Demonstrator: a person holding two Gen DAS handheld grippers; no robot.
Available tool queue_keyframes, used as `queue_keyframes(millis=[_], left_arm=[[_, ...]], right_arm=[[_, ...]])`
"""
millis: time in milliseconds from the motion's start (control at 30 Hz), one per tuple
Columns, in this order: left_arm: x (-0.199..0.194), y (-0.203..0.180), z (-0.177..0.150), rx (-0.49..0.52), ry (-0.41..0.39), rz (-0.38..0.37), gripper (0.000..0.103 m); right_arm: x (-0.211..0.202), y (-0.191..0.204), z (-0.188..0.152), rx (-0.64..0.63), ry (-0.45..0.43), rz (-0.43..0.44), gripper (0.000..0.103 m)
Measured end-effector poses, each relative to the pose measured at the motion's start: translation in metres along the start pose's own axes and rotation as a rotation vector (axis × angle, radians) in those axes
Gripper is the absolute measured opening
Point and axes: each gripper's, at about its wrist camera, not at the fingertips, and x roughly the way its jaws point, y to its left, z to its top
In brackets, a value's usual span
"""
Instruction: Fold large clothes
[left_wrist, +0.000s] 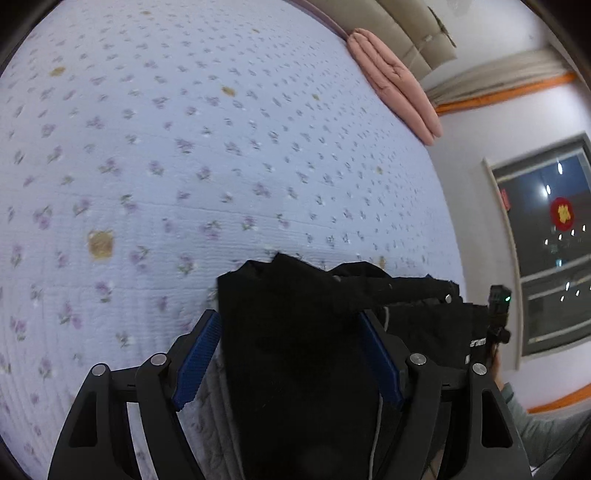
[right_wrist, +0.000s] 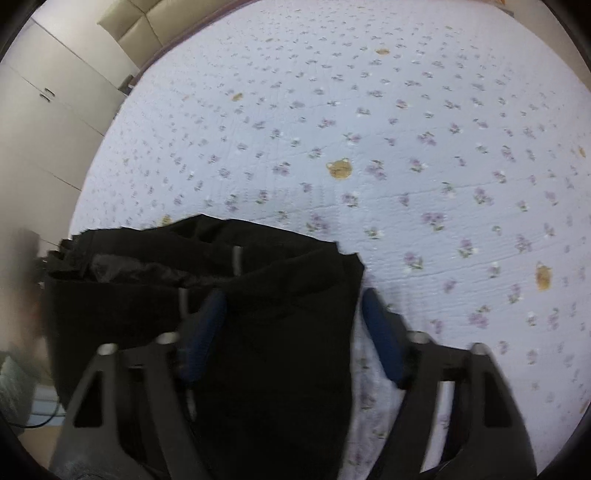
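A black garment (left_wrist: 295, 332) hangs between the blue-padded fingers of my left gripper (left_wrist: 290, 317), above a pale blue floral bedspread (left_wrist: 184, 147). The jaws stand wide apart with the cloth draped between them. In the right wrist view the same black garment (right_wrist: 280, 332) lies between the fingers of my right gripper (right_wrist: 293, 295), whose jaws are also wide apart. The garment's far edge shows a zipper and bunched folds (right_wrist: 166, 258). The right gripper's camera end (left_wrist: 498, 306) shows at the right of the left wrist view, beyond the cloth.
A folded pink quilt (left_wrist: 395, 81) lies at the bed's far edge by a beige headboard (left_wrist: 413, 33). A dark window (left_wrist: 546, 240) is on the right wall. White wardrobe doors (right_wrist: 48, 110) stand left of the bed.
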Motion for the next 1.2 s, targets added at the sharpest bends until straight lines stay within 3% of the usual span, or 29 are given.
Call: queue_keyframes(millis=[33, 67, 200, 267, 300, 333, 400, 467, 600, 700, 767, 867, 933, 1033, 1133, 1200], left_arm=[[0.003, -0.007, -0.002, 0.031, 0.003, 0.004, 0.036], [0.005, -0.014, -0.004, 0.058, 0.006, 0.026, 0.019], [-0.009, -0.042, -0.014, 0.140, -0.067, 0.151, 0.013], [-0.028, -0.051, -0.018, 0.137, -0.133, 0.185, 0.012], [-0.045, -0.056, -0.018, 0.123, -0.186, 0.199, 0.012], [-0.063, -0.059, -0.017, 0.108, -0.234, 0.193, 0.012], [-0.099, -0.071, -0.012, 0.089, -0.329, 0.135, 0.012], [-0.113, -0.084, -0.005, 0.121, -0.376, 0.157, 0.012], [-0.104, -0.082, 0.020, 0.119, -0.400, 0.231, 0.012], [-0.060, -0.055, 0.036, 0.063, -0.335, 0.313, 0.012], [-0.014, -0.029, 0.042, 0.016, -0.249, 0.389, 0.012], [0.038, -0.002, 0.036, -0.009, -0.145, 0.433, 0.015], [0.051, 0.004, 0.032, 0.000, -0.121, 0.442, 0.020], [0.041, -0.002, 0.035, 0.017, -0.144, 0.468, 0.031], [0.014, 0.001, 0.042, -0.010, -0.177, 0.505, 0.063], [-0.011, 0.008, 0.043, -0.044, -0.207, 0.475, 0.066]], right_arm=[[-0.002, 0.005, -0.001, -0.016, -0.006, -0.016, 0.031], [-0.004, 0.009, -0.003, -0.038, -0.012, -0.036, 0.018], [-0.025, 0.030, -0.017, -0.125, -0.079, -0.155, 0.010], [-0.043, 0.039, -0.021, -0.141, -0.130, -0.219, 0.009], [-0.060, 0.048, -0.024, -0.158, -0.182, -0.291, 0.009], [-0.081, 0.059, -0.025, -0.182, -0.249, -0.352, 0.008], [-0.110, 0.071, -0.023, -0.203, -0.336, -0.376, 0.008], [-0.131, 0.089, -0.013, -0.245, -0.399, -0.418, 0.008], [-0.117, 0.099, 0.025, -0.272, -0.419, -0.464, 0.009], [-0.059, 0.085, 0.053, -0.261, -0.331, -0.507, 0.010], [-0.008, 0.068, 0.060, -0.240, -0.213, -0.530, 0.010], [0.054, 0.049, 0.051, -0.229, -0.070, -0.532, 0.011], [0.075, 0.047, 0.041, -0.242, -0.044, -0.559, 0.012], [0.074, 0.046, 0.039, -0.250, -0.052, -0.573, 0.015], [0.067, 0.039, 0.041, -0.239, -0.029, -0.546, 0.030], [0.053, 0.039, 0.042, -0.221, -0.033, -0.518, 0.039]])
